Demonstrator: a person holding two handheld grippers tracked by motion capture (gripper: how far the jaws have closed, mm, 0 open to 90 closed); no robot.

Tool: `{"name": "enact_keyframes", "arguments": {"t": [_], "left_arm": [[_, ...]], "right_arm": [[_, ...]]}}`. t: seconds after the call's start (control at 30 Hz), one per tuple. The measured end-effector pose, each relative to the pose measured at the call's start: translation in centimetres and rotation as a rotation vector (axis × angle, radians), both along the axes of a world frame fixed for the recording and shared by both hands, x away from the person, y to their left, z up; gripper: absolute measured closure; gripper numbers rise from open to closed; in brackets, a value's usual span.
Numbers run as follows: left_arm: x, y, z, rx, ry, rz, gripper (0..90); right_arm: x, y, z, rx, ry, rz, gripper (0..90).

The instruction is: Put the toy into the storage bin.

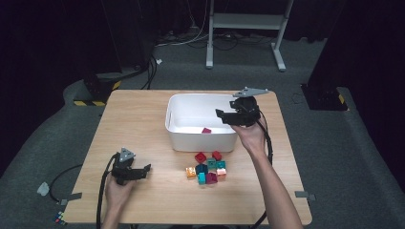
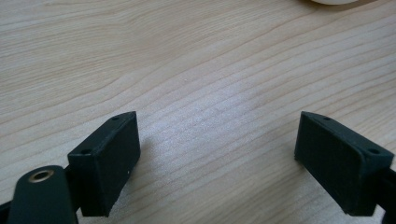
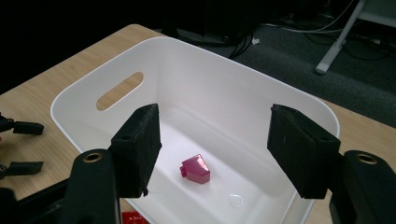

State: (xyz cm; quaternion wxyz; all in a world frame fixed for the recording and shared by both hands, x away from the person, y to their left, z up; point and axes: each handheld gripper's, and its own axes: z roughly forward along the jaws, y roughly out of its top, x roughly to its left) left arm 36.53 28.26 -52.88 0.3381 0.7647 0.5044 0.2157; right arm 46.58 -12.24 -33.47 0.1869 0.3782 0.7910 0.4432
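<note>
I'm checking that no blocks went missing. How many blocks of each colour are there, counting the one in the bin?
Red blocks: 2
Orange blocks: 2
Teal blocks: 4
Magenta blocks: 2, one of them in the white bin
Total: 10, as far as the tight cluster on the table lets me tell.

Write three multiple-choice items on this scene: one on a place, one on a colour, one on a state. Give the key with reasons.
1. Where does the magenta block lie?
A. inside the white bin
B. on the floor
C. between the left gripper's jaws

2. What colour is the bin?
A. blue
B. white
C. black

3. How does the right gripper stand?
A. shut on a block
B. shut on the bin's rim
C. open, holding nothing

Key: A, the block rests on the bin's floor; B, its walls are white in the high view and the right gripper view; C, its jaws stand apart above the bin with nothing between them.
</note>
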Motion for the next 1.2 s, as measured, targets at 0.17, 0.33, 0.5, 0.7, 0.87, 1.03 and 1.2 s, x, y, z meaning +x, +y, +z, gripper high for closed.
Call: {"name": "enact_keyframes", "arguments": {"t": [0.17,0.33,0.5,0.7,0.87,1.03,1.2], "left_arm": [[0.0,0.0,0.0,0.000,0.000,0.000,14.2],[0.0,0.0,0.0,0.001,0.000,0.001,14.3],[0.0,0.0,0.0,0.000,-0.001,0.001,14.4],[0.0,0.0,0.0,0.001,-0.001,-0.001,14.4],[0.0,0.0,0.0,0.001,-0.001,-0.001,14.4],[0.0,0.0,0.0,0.001,-0.001,-0.001,14.4],[0.0,0.0,0.0,0.001,-0.001,-0.001,14.4]], "right_arm": [[-1.1,-1.0,0.1,0.039,-0.012,0.006,35.2],[-1.8,-2.3,-0.5,0.076,0.003,0.025,37.5],[-3.3,-3.5,-0.9,0.093,-0.025,0.007,36.9],[-5.5,-4.7,-1.4,0.111,-0.075,0.008,34.7],[-7.4,-5.2,-2.0,0.081,-0.093,-0.002,34.1],[-9.1,-5.5,-3.3,0.052,-0.079,0.000,34.2],[-10.2,-5.3,-5.4,0.027,-0.063,-0.009,34.2]]}}
